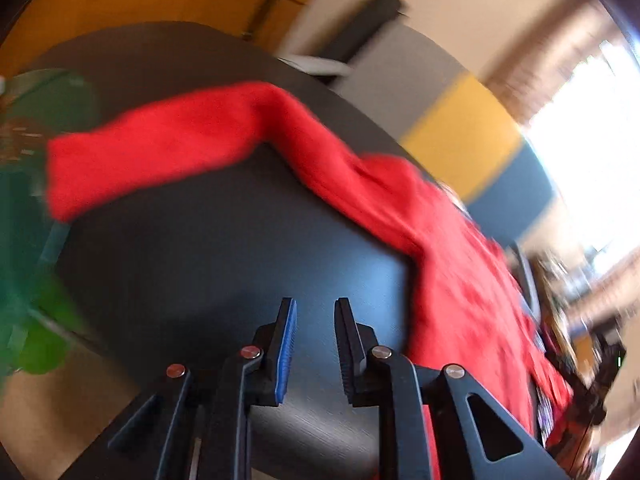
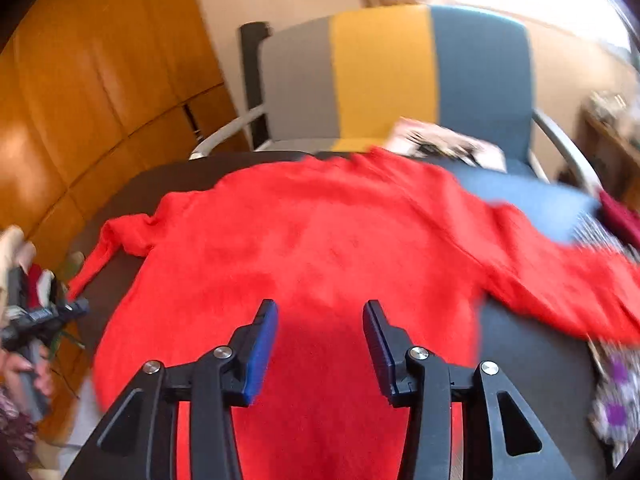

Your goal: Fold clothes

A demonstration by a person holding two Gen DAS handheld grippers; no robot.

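Two hand-held grippers, both empty with jaws parted. Red sweater (image 2: 320,240) lies spread on the dark counter (image 1: 208,248), body under the right hand-held gripper (image 2: 320,344) (nearer). Left hand-held gripper (image 1: 316,344) hangs over bare counter; a sleeve runs crosswise beyond it.

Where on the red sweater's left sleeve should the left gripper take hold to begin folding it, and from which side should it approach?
Probably at the cuff end of the left sleeve of the red sweater, coming down from above. The sleeve lies stretched flat on the dark table, its free end clear of the body. The left gripper stands open and empty.
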